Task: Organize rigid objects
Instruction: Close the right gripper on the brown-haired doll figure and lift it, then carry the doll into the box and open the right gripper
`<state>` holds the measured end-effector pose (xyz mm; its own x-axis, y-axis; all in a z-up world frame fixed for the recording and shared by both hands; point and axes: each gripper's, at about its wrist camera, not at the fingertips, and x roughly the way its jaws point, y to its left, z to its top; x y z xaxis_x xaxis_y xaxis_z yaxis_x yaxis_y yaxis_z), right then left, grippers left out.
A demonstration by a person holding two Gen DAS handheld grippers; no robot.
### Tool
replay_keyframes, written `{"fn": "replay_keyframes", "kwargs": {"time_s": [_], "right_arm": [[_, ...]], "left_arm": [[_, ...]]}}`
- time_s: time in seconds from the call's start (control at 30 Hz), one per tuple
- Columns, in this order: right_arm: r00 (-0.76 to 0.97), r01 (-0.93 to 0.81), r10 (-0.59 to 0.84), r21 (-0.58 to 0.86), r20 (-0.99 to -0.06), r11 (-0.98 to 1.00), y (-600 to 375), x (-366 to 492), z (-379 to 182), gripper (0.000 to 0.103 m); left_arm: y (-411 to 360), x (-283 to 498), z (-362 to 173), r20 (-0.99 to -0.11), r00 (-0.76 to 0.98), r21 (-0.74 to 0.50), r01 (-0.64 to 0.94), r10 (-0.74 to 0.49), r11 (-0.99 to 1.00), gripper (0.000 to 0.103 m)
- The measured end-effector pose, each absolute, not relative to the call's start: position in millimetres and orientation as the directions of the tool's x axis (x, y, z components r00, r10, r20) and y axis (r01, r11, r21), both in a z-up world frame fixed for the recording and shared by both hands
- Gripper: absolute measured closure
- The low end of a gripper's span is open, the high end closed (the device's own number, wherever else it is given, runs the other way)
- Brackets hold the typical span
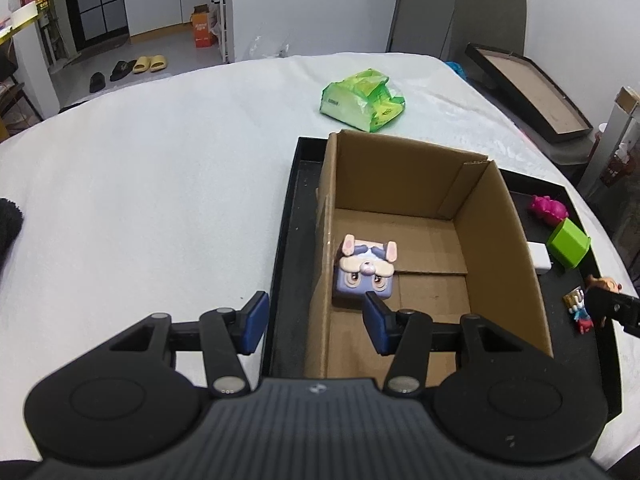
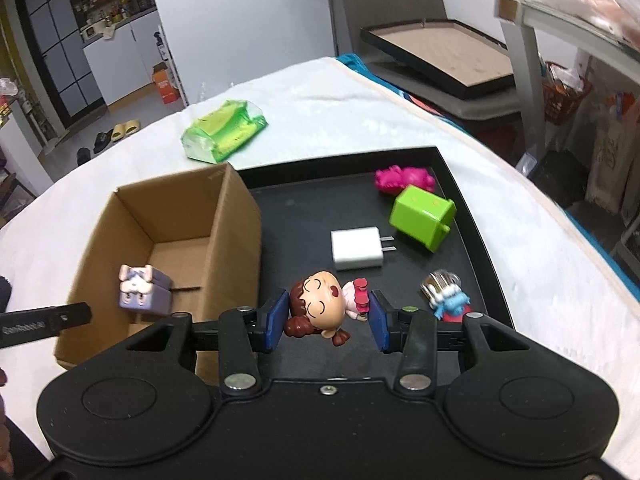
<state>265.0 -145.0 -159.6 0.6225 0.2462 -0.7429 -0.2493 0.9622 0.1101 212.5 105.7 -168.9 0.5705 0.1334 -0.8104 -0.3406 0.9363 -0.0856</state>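
White cloth covers the table. Right gripper (image 2: 328,322) clamps a girl figurine (image 2: 320,306) lying crosswise above the black tray (image 2: 472,216); the cardboard box (image 2: 236,216) stands just left. Left gripper (image 1: 314,322) hangs half-open, empty.

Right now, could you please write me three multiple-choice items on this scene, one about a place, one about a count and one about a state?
1. Where is the purple rabbit toy?
A. inside the cardboard box
B. on the black tray beside the charger
C. on the white cloth

2. How many things lie loose on the tray, outside the box and not held?
A. two
B. four
C. six

3. What is the right gripper doing?
A. open and empty
B. shut on the girl doll
C. shut on the green block

Answers:
1 A, the toy lies on the box floor.
2 B, the pink toy, green block, charger and blue figure.
3 B, the doll sits clamped between its blue pads.
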Motion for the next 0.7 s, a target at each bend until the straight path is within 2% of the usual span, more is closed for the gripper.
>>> {"fn": "replay_keyframes", "kwargs": {"time_s": [0.27, 0.63, 0.7], "right_arm": [[0.644, -0.297, 0.266, 0.086, -0.717, 0.951, -120, 263, -134, 0.061], [0.633, -0.393, 0.337, 0.086, -0.697, 0.916, -71, 259, -119, 0.060], [0.624, -0.407, 0.349, 0.090, -0.699, 0.909, -63, 259, -119, 0.060]], "left_arm": [[114, 212, -169, -0.801, 0.590, -0.142, -0.343, 0.095, 0.929, 0.061], [126, 213, -179, -0.808, 0.587, -0.207, -0.348, 0.040, 0.914, 0.089], [126, 214, -179, -0.806, 0.591, -0.216, -0.341, 0.030, 0.915, 0.091]]}}
